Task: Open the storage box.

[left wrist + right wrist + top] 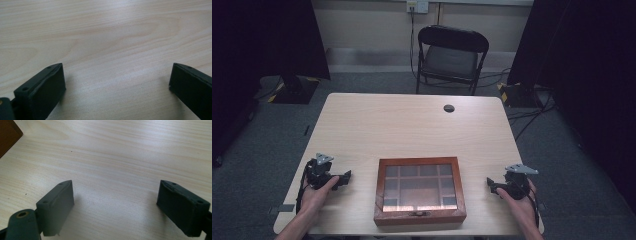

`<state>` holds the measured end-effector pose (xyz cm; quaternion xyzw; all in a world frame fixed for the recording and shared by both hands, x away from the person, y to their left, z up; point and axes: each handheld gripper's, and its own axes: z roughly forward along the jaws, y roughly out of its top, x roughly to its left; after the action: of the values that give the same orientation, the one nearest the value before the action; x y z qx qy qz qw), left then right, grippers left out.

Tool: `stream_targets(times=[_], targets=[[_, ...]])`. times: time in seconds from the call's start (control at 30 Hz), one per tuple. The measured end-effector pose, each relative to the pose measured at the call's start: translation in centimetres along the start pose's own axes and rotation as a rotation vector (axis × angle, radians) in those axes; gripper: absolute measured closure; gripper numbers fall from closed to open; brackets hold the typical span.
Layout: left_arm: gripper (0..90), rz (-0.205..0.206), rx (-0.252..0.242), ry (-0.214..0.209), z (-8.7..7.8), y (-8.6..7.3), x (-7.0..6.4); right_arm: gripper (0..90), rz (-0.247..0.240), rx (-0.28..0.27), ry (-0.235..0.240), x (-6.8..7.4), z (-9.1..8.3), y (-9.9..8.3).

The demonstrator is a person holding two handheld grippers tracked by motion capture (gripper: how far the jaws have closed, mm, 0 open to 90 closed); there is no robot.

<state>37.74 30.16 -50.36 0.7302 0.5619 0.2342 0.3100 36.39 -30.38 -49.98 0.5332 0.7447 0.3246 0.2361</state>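
Open table ahead of you, one box in the middle near your edge.

The wooden box (419,190) sits between your left gripper (343,178) and right gripper (491,185), apart from both, and blocks the straight way between them. Beyond it the table (412,125) lies bare up to a small round hole (449,108). Both grippers' jaws stand wide apart over bare wood, nothing between them. A chair (451,57) stands past the far edge.
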Motion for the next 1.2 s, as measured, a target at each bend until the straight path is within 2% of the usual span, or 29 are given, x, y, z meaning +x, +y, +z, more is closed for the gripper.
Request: stream_targets(times=[0.17,0.2,0.23,0.27,0.3,0.33,0.4,0.43,0.53,0.57,0.6,0.63,0.67,0.7,0.73,0.77,0.8,0.83,0.9,0.93,0.97,1.0,1.03,1.07,1.1,1.13,1.17,1.2], targets=[[0.9,0.003,0.006,-0.009,0.0,0.1,0.1,13.2,0.0,0.0,0.0,0.0,0.0,0.0],[6.2,0.016,-0.004,-0.024,-0.3,0.3,-0.1,13.2,0.0,0.0,0.0,0.0,0.0,0.0],[17.5,0.016,-0.004,-0.024,-0.3,0.3,-0.1,13.2,0.0,0.0,0.0,0.0,0.0,0.0],[25.9,0.028,-0.016,-0.038,-0.5,0.3,-0.2,13.1,0.0,0.0,0.001,0.0,0.0,0.0],[23.8,0.02,-0.01,-0.089,-0.7,0.5,-0.4,13.2,0.0,0.001,0.001,0.0,0.0,0.0],[18.8,0.017,-0.003,-0.112,-0.7,0.6,-0.6,13.2,0.0,0.0,0.001,0.0,0.0,0.0],[20.5,0.025,-0.011,-0.12,-0.9,0.8,-0.8,13.2,-0.001,0.0,0.002,0.0,0.0,0.0],[27.6,0.053,-0.049,-0.15,-1.5,1.2,-1.4,13.2,-0.001,0.0,0.002,0.0,0.0,0.0],[28.8,0.09,-0.09,-0.199,-2.5,1.8,-2.5,13.1,-0.001,0.0,0.002,0.0,0.0,0.0],[30.9,0.09,-0.09,-0.199,-2.5,1.8,-2.5,13.1,-0.001,0.0,0.002,0.0,0.0,0.0],[31.2,0.118,-0.105,-0.236,-3.0,2.2,-3.5,13.2,-0.002,0.0,0.002,0.0,0.0,0.0],[31.3,0.118,-0.105,-0.236,-3.0,2.2,-3.5,13.2,-0.002,0.0,0.002,0.0,0.0,0.0],[31.9,0.137,-0.122,-0.299,-3.4,2.5,-4.6,13.2,-0.002,0.0,0.002,0.0,0.0,0.0],[32.6,0.137,-0.122,-0.299,-3.4,2.5,-4.6,13.2,-0.002,0.0,0.002,0.0,0.0,0.0],[32.7,0.14,-0.122,-0.354,-3.6,2.8,-5.3,13.2,-0.002,0.0,0.002,0.0,0.0,0.0],[33.1,0.14,-0.122,-0.354,-3.6,2.8,-5.3,13.2,-0.002,0.0,0.002,0.0,0.0,0.0],[34.0,0.165,-0.115,-0.387,-3.9,3.0,-6.2,13.1,-0.002,0.0,0.002,0.0,0.0,0.0],[35.1,0.165,-0.115,-0.387,-3.9,3.0,-6.2,13.1,-0.002,0.0,0.002,0.0,0.0,0.0],[36.3,0.177,-0.118,-0.422,-4.2,3.2,-7.1,13.2,-0.002,0.0,0.003,0.0,0.0,0.0],[37.5,0.184,-0.116,-0.47,-4.3,3.3,-8.2,13.2,-0.003,0.0,0.003,0.0,0.0,0.0],[38.5,0.203,-0.113,-0.485,-4.5,3.3,-8.7,13.2,-0.002,0.0,0.003,0.0,0.0,0.0],[39.3,0.203,-0.113,-0.485,-4.5,3.3,-8.7,13.1,-0.002,0.0,0.003,0.0,0.0,0.0],[39.7,0.244,-0.11,-0.525,-4.7,3.5,-10.0,13.2,-0.002,0.0,0.003,0.0,0.0,0.0],[40.1,0.259,-0.11,-0.553,-4.8,3.6,-10.8,13.2,-0.003,0.0,0.003,0.0,0.0,0.0],[40.8,0.259,-0.11,-0.553,-4.8,3.6,-10.8,13.2,-0.003,0.0,0.003,0.0,0.0,0.0],[40.8,0.297,-0.117,-0.592,-5.1,3.7,-11.9,13.2,-0.002,0.0,0.003,0.0,0.0,0.0],[40.8,0.297,-0.117,-0.592,-5.1,3.7,-11.9,13.2,-0.002,0.0,0.003,0.0,0.0,0.0],[40.7,0.341,-0.123,-0.624,-5.3,3.8,-13.1,13.1,-0.002,0.0,0.003,0.0,0.0,0.0]])
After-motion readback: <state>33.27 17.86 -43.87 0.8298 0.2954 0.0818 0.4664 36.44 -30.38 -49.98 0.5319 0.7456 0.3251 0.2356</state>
